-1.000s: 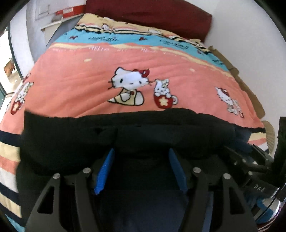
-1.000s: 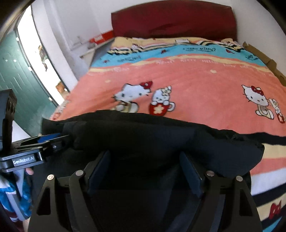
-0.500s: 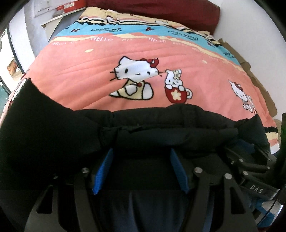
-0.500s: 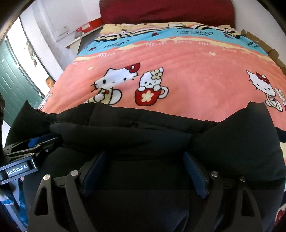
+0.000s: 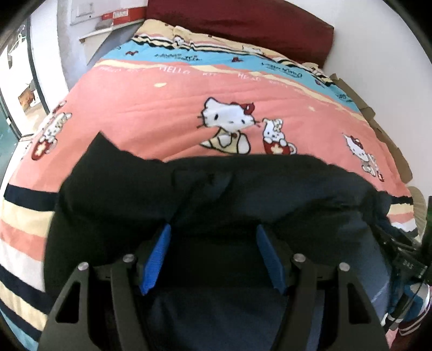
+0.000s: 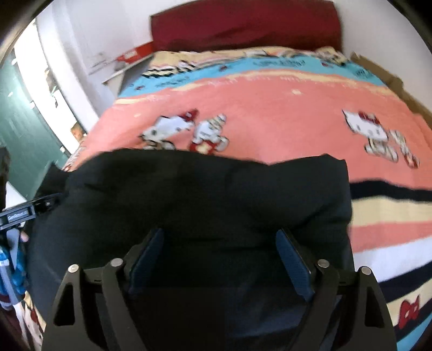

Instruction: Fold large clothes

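Observation:
A large black padded garment [image 5: 243, 194] lies bunched across the near end of the bed; it also fills the lower half of the right wrist view [image 6: 210, 194]. My left gripper [image 5: 213, 237] has its blue pads [image 5: 158, 256] wide apart with thick cloth between them. My right gripper [image 6: 220, 243] stands the same way, pads [image 6: 294, 264] apart with black cloth between. Whether either one pinches the cloth is hidden. The left gripper's body shows at the left edge of the right wrist view [image 6: 19, 216].
The bed carries a pink Hello Kitty quilt [image 5: 189, 102] with blue and striped bands and a dark red headboard [image 6: 243, 24]. A white wall runs along the right side [image 5: 378, 54]. A shelf with a red box [image 5: 118, 16] and a green door [image 6: 24, 135] stand on the left.
Both grippers pulled back and up from the quilt with the garment. Its side flaps dropped lower. The right wrist view is blurred by motion.

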Tool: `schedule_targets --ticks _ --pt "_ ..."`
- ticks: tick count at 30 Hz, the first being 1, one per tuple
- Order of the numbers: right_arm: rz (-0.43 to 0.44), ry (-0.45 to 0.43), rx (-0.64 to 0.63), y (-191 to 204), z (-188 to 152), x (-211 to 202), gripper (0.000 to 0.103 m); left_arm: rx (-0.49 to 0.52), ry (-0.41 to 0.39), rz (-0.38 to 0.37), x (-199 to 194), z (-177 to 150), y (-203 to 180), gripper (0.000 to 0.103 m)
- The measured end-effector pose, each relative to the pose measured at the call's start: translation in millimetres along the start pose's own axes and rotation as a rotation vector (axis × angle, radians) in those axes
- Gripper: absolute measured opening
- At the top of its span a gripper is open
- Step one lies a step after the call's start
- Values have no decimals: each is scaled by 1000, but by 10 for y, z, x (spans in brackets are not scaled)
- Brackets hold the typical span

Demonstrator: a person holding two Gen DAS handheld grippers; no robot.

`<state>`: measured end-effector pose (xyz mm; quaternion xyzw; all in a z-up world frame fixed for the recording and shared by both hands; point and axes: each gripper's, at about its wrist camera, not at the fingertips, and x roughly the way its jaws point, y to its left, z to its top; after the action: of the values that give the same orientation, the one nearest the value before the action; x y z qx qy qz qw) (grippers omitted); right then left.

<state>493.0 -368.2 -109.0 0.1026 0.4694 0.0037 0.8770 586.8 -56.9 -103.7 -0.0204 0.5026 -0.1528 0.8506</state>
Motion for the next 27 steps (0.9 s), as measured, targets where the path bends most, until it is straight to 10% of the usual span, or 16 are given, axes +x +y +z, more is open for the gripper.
schedule_targets --ticks 11,27 --pt "56 39 82 -205 -85 381 90 7 -40 34 83 -93 -73 65" --pt "52 26 43 -101 -340 -130 93 -22 -155 136 -460 -531 200 64"
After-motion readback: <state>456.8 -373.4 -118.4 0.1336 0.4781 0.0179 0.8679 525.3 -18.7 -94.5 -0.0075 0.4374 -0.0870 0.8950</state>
